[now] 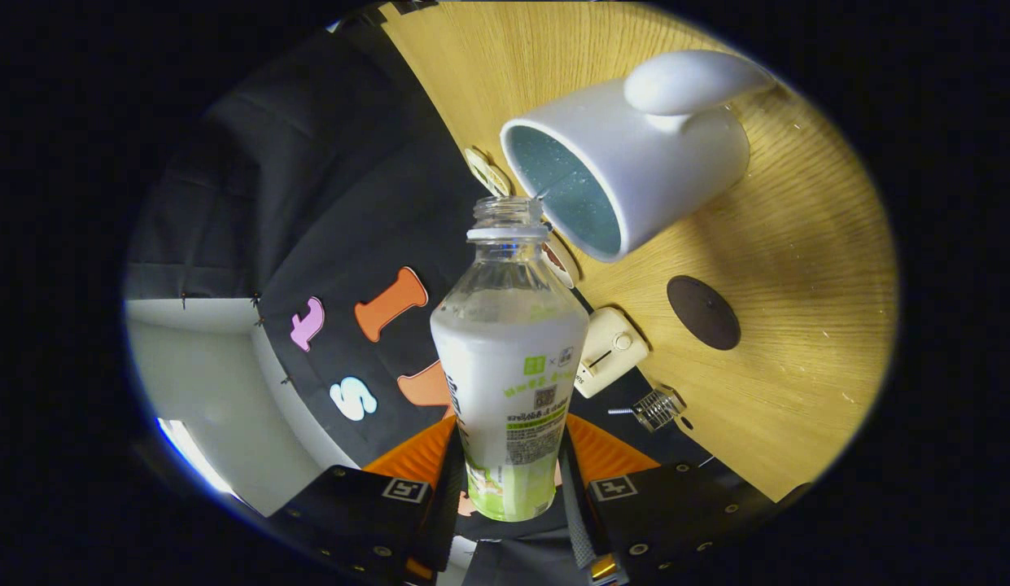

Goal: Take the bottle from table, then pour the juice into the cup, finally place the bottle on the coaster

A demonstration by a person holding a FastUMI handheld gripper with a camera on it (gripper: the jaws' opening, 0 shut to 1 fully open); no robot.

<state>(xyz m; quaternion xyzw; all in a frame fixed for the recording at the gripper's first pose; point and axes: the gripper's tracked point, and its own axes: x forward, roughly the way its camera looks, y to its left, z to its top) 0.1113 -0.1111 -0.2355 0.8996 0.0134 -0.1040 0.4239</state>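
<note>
Bottle, uncapped, is clamped low on its body between both fingers of the tongs, its open neck reaching ahead of them to the rim of the cup. Wooden desk lies beyond. White cup stands on it, mouth turned toward the bottle neck. Dark round coaster sits on the desk beside the cup, apart from it. Small cream appliance stands near the coaster at the desk's edge.

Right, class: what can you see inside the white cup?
The white cup shows a speckled teal lining and no visible juice; its bottom is out of sight. The uncapped bottle, held in the tongs, tilts its mouth at the rim.
</note>
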